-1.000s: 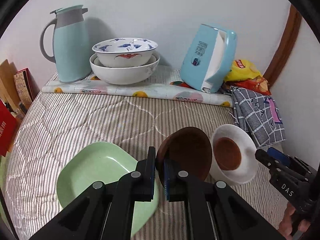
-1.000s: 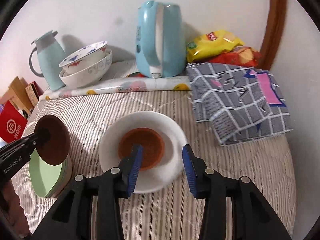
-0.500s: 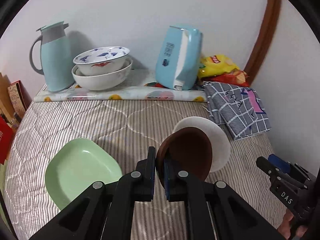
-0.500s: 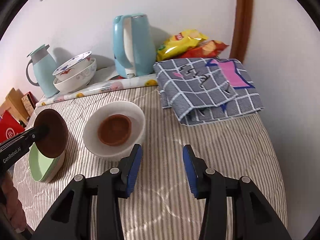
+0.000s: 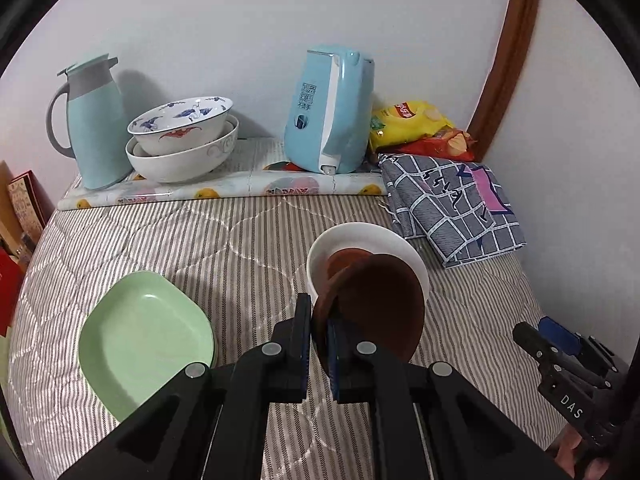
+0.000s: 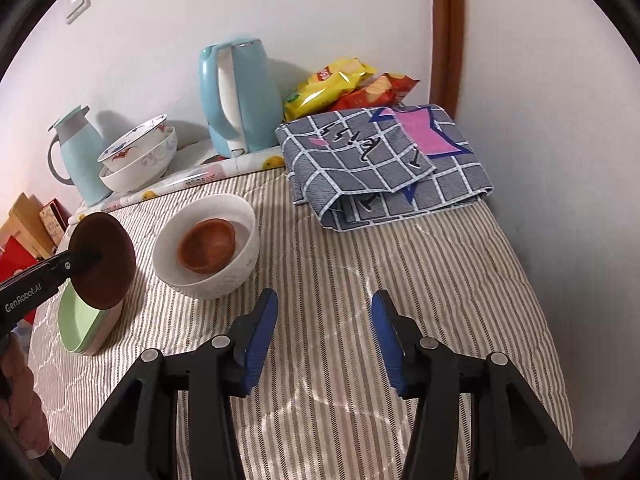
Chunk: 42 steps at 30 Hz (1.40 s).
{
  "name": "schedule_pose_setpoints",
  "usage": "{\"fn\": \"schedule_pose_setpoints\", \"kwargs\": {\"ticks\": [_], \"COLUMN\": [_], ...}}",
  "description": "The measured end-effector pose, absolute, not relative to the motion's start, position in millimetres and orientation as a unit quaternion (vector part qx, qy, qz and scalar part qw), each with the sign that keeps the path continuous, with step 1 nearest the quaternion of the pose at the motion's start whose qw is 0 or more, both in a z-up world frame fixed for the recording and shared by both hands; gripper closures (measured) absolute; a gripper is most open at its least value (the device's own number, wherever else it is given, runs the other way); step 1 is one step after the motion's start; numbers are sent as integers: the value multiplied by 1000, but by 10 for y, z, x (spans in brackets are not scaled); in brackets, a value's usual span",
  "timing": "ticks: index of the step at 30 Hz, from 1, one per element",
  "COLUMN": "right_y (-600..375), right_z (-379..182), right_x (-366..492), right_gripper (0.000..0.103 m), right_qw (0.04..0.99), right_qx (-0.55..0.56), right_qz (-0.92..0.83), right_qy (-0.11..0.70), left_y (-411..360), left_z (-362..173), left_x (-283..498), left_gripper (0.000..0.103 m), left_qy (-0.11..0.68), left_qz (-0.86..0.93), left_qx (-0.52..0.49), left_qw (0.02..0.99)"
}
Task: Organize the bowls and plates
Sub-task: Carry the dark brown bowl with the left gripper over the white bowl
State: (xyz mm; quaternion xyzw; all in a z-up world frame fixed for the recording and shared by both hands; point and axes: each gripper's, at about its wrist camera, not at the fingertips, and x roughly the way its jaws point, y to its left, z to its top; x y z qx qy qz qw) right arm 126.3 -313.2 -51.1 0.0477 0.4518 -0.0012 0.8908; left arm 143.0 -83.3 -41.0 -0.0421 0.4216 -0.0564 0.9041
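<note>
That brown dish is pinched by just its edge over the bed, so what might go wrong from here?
1. The left gripper holds the round dark brown dish by its rim only, tilted on edge; it might slip and fall.
2. The white bowl with a small brown bowl inside sits on soft striped bedding; a knock from the dish could tip it.

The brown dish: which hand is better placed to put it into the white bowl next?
Left. The left gripper already grips the brown dish beside the white bowl; the right gripper is open and empty.

white bowl point(image 5: 384, 236) half hidden behind brown plate point(image 5: 380, 304)
</note>
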Motion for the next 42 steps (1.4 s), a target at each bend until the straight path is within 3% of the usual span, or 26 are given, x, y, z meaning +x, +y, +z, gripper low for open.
{"fn": "schedule_pose_setpoints", "kwargs": {"ticks": [42], "right_y": [-3190], "right_z": [-628], "right_x": [1503], "right_gripper": [55], "right_qw": [879], "right_qx": [62], "right_qz": [-21], "right_qy": [473], "left_y": [-1008], "left_z": [-702], "left_x": [2089], "left_gripper": [95], "left_qy": [460], "left_qz": [-80], "left_qx": [-32], "left_qw": [884]}}
